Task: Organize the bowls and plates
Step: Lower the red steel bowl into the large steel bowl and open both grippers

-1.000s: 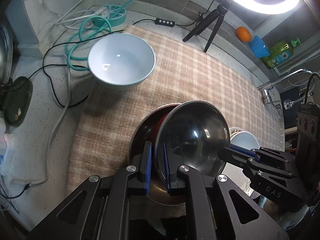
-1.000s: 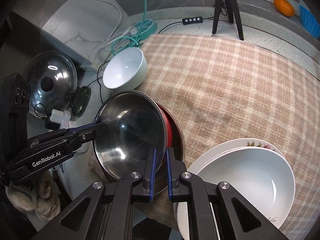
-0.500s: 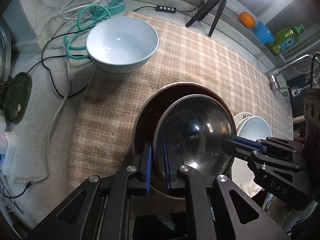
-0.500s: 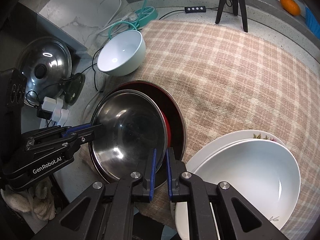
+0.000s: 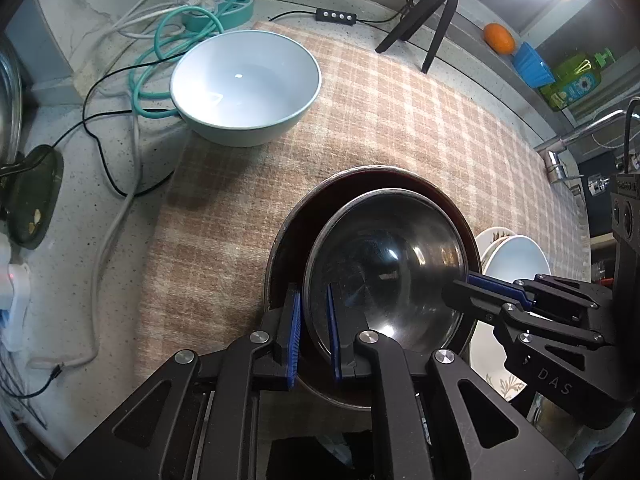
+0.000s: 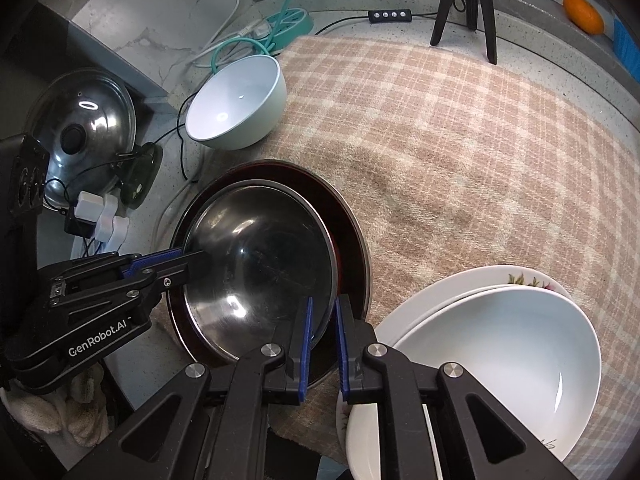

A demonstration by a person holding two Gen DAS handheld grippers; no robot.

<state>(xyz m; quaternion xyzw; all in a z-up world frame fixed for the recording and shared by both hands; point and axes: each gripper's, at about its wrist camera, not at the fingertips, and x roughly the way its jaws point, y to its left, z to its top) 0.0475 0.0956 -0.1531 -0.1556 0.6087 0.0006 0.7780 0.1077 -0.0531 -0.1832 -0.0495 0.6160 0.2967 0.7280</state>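
Cables (image 5: 132,92), white, black and teal, trail over the speckled counter (image 5: 80,184) at the far left, and in the right wrist view a steel pot lid (image 6: 84,120) leans there beside a white plug block (image 6: 102,216). Next comes the pale blue bowl (image 5: 246,84), upright and empty, sitting on the left edge of the checked cloth (image 5: 400,120), well apart from the stack nearer the cameras. Further right and closer in, the steel bowl (image 5: 384,272) sits inside a wider dark red dish (image 5: 294,236), offset so a crescent of red shows along one side. The left gripper (image 5: 312,336) has its blue pads either side of the steel bowl's near rim, one inside and one outside, pinching that rim. On the opposite rim the right gripper (image 6: 322,344) does the same, its pads straddling the steel edge and clamped on it; each claw shows in the other's camera, reaching in from the side. Right again, a white bowl (image 6: 496,356) rests in a flowered plate (image 6: 532,280) on the cloth, just beside the red dish. Behind, at the far right, a black tripod (image 5: 432,20), an orange (image 5: 498,38) and a green soap bottle (image 5: 576,80) stand along the back ledge
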